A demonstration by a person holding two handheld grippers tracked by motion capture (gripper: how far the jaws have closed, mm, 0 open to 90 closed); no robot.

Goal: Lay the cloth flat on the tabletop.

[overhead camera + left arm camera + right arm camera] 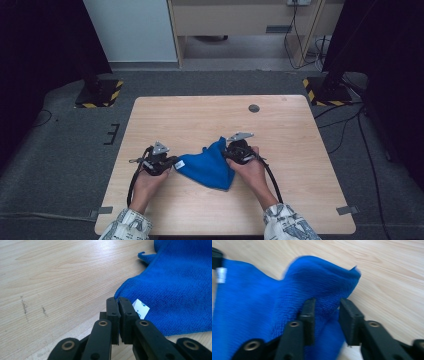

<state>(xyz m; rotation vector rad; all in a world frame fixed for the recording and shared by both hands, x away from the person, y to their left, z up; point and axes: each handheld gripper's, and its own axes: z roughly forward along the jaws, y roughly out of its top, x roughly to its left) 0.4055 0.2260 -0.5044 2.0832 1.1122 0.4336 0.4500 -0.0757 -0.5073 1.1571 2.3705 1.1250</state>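
Note:
A blue cloth (210,165) lies bunched on the wooden table (200,120) between my two grippers. My left gripper (172,162) sits at its left corner. In the left gripper view the jaws are shut (118,301) with the corner of the cloth (175,290) pinched at their tips, next to a white tag (140,308). My right gripper (227,150) is at the cloth's raised upper right edge. In the right gripper view it stands open (327,305), a fold of the cloth (249,302) bulging between the spread jaws. The tag (221,275) shows at the far left there.
A round grey grommet (254,108) sits near the table's far edge. Two stand bases with yellow-black stripes (97,92) (325,90) flank the far corners on the floor. Cables (345,120) run along the floor at right.

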